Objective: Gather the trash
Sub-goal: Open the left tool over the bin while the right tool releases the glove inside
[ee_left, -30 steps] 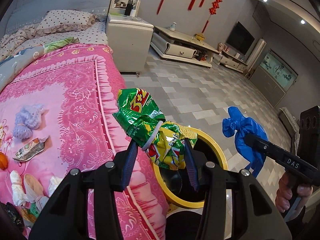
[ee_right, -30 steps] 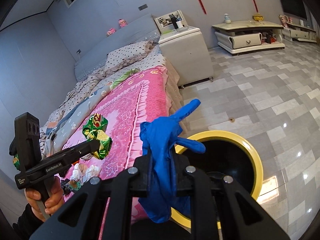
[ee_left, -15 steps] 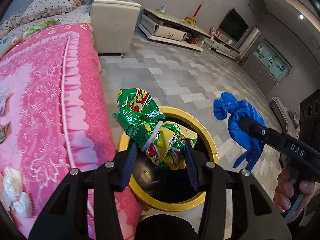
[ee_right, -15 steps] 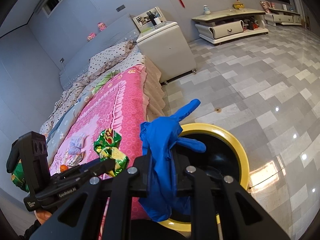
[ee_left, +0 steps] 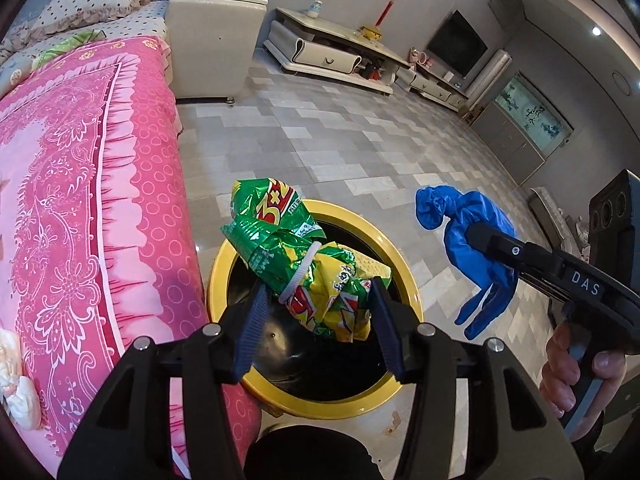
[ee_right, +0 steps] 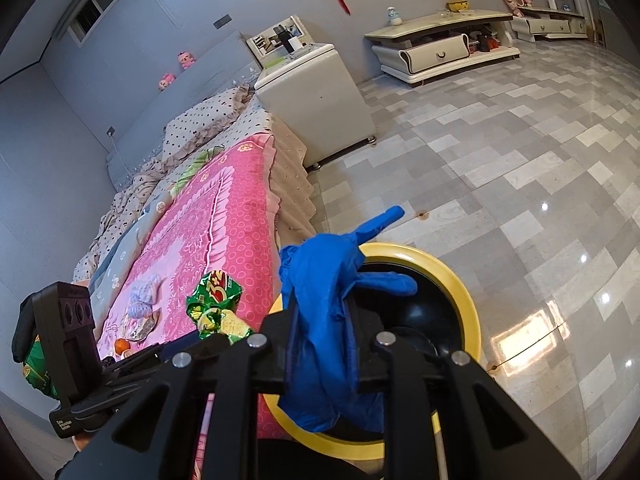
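My left gripper [ee_left: 316, 300] is shut on a crumpled green and yellow snack bag [ee_left: 304, 264] tied with a white band, held right over the open yellow-rimmed bin [ee_left: 224, 264]. My right gripper [ee_right: 320, 300] is shut on a blue rubber glove [ee_right: 324, 292] and holds it above the near side of the same bin [ee_right: 464, 292]. In the left wrist view the glove [ee_left: 476, 240] hangs to the right of the bin. In the right wrist view the snack bag [ee_right: 214, 304] shows to the left, near the bed edge.
The bin stands on the tiled floor against the pink bedspread [ee_left: 80, 200]. Small items [ee_right: 140, 312] lie on the bed. A white bedside cabinet [ee_right: 316, 104] and a low TV stand [ee_right: 440, 52] stand farther back.
Both grippers have moved away from the bed toward the bin. The snack bag now hangs over the bin's opening, and the glove has come closer over its rim.
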A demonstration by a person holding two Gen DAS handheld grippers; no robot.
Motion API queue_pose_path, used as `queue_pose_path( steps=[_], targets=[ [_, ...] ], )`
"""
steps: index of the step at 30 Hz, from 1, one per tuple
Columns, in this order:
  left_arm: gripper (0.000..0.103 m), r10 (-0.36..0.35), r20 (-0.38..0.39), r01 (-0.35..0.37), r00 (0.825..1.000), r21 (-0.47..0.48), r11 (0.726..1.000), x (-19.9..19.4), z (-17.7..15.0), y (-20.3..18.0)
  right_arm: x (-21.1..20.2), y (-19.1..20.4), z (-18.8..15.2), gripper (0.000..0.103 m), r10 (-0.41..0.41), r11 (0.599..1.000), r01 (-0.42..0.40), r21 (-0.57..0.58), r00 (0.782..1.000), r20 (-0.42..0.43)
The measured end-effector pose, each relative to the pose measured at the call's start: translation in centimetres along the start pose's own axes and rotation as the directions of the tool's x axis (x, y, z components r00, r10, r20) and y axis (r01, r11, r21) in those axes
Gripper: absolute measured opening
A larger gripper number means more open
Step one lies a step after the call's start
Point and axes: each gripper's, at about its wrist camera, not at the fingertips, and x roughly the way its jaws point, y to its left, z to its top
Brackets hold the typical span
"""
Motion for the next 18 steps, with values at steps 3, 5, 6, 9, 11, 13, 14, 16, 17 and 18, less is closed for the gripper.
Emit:
queue_pose_path(
  steps=[3,5,6,9,11,13,14,16,17,18],
  targets=[
    [0.055,0.003,0.003,-0.003,1.000,-0.007,1.000,-0.2,0.0,0.2,-0.1,-0.1,-0.1,0.026,-0.016,1.000,0.016,0.001,1.000,0.003],
    [0.059,0.000,0.004,0.000,1.000,-0.018,1.000,-0.3,-0.1,0.4,-0.1,-0.1,-0.2,0.031,-0.025,1.000,0.025,0.003,1.000,0.005],
    [0.060,-0.001,0.003,0.001,1.000,-0.021,1.000,-0.3,-0.2,0.5,-0.1,-0.3,-0.2,0.033,-0.028,1.000,0.028,0.009,1.000,0.004],
    [0.066,-0.001,0.009,0.001,1.000,-0.025,1.000,-0.7,-0.5,0.7,-0.2,-0.7,-0.4,0.042,-0.035,0.999,0.034,0.026,0.999,0.000],
    [0.071,-0.001,0.021,0.001,1.000,-0.032,0.999,-1.1,-0.6,1.1,-0.4,-1.0,-0.5,0.047,-0.036,0.999,0.036,0.036,0.999,0.005],
    [0.074,0.013,0.033,-0.012,0.999,-0.030,0.999,-1.8,-0.6,1.5,-0.7,-1.0,-0.6,0.047,-0.047,0.998,0.047,0.039,0.999,0.011],
    [0.076,0.023,0.043,-0.022,0.999,-0.026,0.999,-2.2,-0.6,1.7,-0.8,-1.0,-0.6,0.047,-0.050,0.998,0.049,0.040,0.999,0.015],
    [0.080,0.045,0.064,-0.043,0.997,-0.023,0.999,-3.1,-0.6,2.2,-1.1,-0.8,-0.7,0.049,-0.053,0.998,0.052,0.034,0.998,0.022],
    [0.081,0.051,0.071,-0.050,0.996,-0.024,0.998,-3.6,-0.6,2.5,-1.1,-0.6,-0.7,0.050,-0.055,0.998,0.054,0.028,0.998,0.025],
    [0.084,0.057,0.078,-0.055,0.995,-0.026,0.998,-4.1,-0.5,2.9,-1.2,-0.3,-0.7,0.051,-0.054,0.998,0.053,0.024,0.998,0.026]
  ],
)
